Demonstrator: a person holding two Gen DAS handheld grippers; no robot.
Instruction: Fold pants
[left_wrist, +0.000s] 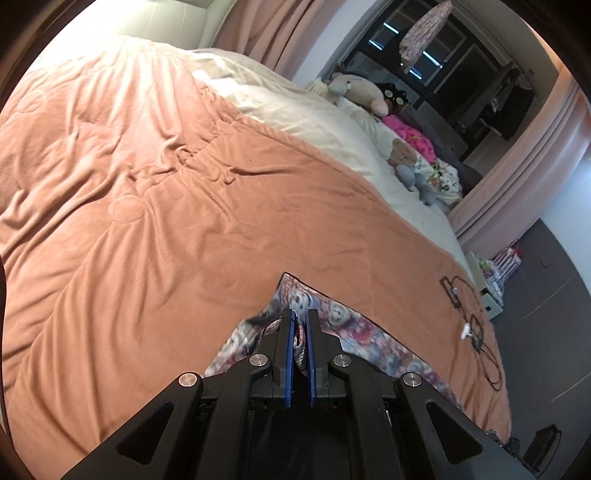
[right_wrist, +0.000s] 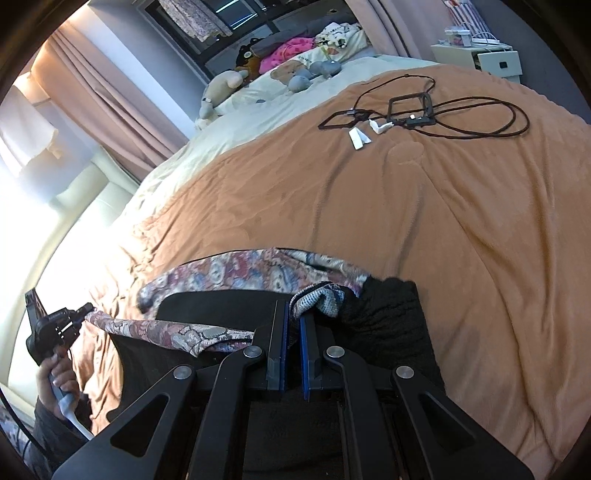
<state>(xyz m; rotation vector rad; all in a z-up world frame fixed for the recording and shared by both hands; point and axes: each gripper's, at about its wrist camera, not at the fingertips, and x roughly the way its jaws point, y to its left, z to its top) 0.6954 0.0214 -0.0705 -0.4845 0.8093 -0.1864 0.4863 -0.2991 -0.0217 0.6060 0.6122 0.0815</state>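
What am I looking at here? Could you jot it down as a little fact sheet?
Place: bed with an orange fleece blanket
Garment: patterned pants with black lining
Left gripper: shut on the pants' fabric
Right gripper: shut on the pants' fabric
Also on blanket: dark looped cable
Far edge: stuffed toys

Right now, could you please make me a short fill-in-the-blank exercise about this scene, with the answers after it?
1. Both grippers are shut on the patterned ____.
2. The pants lie partly on an ____ blanket.
3. A black ____ lies coiled on the blanket, beyond the right gripper.
4. The left gripper pinches the fabric between ____ fingers.

Answers: pants; orange; cable; blue
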